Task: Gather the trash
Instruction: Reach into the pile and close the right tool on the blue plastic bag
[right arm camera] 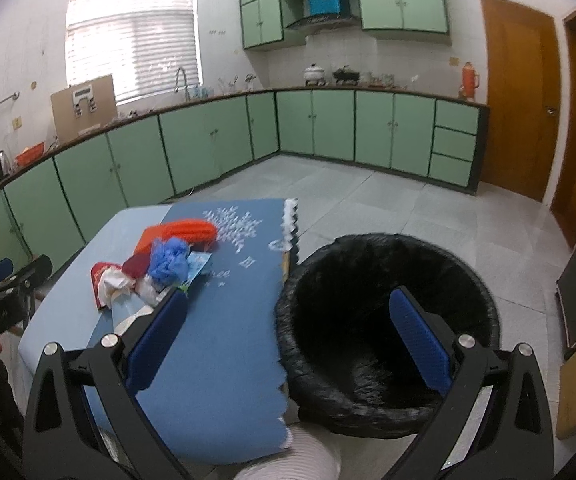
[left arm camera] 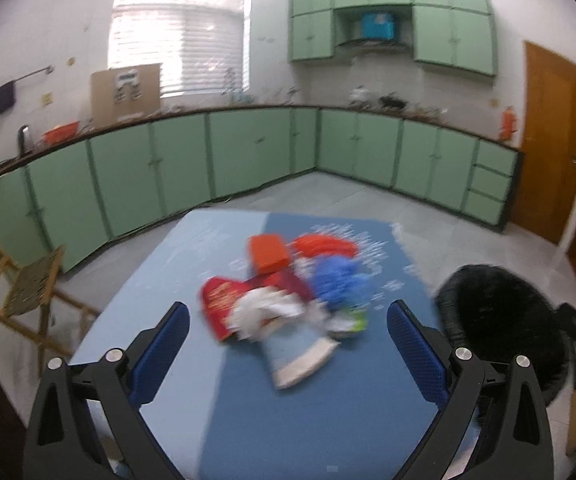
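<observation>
1. Left tool (left arm camera: 288, 332) hangs above the near part of the desk (left arm camera: 328, 420), its blue fingers (left arm camera: 162, 354) spread wide with nothing between them.
2. From the left wrist, the trash (left arm camera: 284, 296) lies in a heap at the desk's middle, ahead of the tool and apart from it; the heap is blurred.
3. In that heap an orange box (left arm camera: 269, 253) sits at the far side, a red wrapper (left arm camera: 220, 300) at the left, a blue wad (left arm camera: 338, 280) at the right, and white scraps (left arm camera: 260, 314) at the near side.
4. A bin (left arm camera: 500, 320) lined with a black bag stands just off the desk's right edge.
5. Right tool (right arm camera: 288, 338) hangs over the gap where desk (right arm camera: 216, 360) and bin (right arm camera: 384, 320) meet, fingers (right arm camera: 420, 344) wide apart and holding nothing.
6. From the right wrist, the trash (right arm camera: 156, 268) sits on the desk's left half, well left of the bin, with the blue wad (right arm camera: 170, 262) on top.
7. The left tool (right arm camera: 4, 292) shows at the left edge of this view; its jaws cannot be told here.
</observation>
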The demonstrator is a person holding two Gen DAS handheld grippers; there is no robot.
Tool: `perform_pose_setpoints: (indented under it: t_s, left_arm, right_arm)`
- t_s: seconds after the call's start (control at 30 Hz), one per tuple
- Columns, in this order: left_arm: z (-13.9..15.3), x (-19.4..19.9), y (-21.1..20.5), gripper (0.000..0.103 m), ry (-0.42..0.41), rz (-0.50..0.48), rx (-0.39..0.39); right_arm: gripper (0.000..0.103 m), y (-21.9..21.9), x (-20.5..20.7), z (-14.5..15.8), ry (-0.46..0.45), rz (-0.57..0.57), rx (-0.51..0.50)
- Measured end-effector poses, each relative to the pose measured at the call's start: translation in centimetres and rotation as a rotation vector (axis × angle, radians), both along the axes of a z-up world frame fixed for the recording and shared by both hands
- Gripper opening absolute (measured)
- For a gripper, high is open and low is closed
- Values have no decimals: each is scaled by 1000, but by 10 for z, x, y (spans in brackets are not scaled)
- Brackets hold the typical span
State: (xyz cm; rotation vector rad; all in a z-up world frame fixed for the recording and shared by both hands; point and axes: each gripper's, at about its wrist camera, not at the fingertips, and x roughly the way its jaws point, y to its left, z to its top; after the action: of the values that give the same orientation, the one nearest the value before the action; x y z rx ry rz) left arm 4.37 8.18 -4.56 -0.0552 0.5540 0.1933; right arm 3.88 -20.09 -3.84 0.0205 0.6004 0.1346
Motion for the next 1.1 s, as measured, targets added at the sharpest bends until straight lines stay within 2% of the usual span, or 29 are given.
perform_pose_setpoints:
  t_s: [0.17, 0.43, 0.53, 0.67, 0.83, 0.97, 1.1]
  left_arm:
    - [-21, 11, 39, 97, 40, 94, 15]
    - [-53, 31, 62, 94, 107, 102, -14]
    - [-59, 42, 64, 92, 115, 100, -10]
    - [-66, 60, 72, 85, 120, 102, -12]
    - [-72, 76, 85, 77, 123, 114, -20]
    - [-80, 86, 90, 75, 127, 110, -14]
    - [-87, 94, 95, 75, 139, 110, -33]
  right_arm:
    - [98, 28, 20, -18, 37, 46, 2]
    - [97, 71, 54, -43, 58, 88, -16]
    - [93, 81, 72, -47, 59, 100, -18]
    - [80, 98, 102, -53, 71, 137, -7]
    - [75, 130, 136, -65, 85, 203, -1]
    - [69, 149, 156, -80, 124, 230, 8]
    - [68, 161, 170, -95, 159, 242, 2]
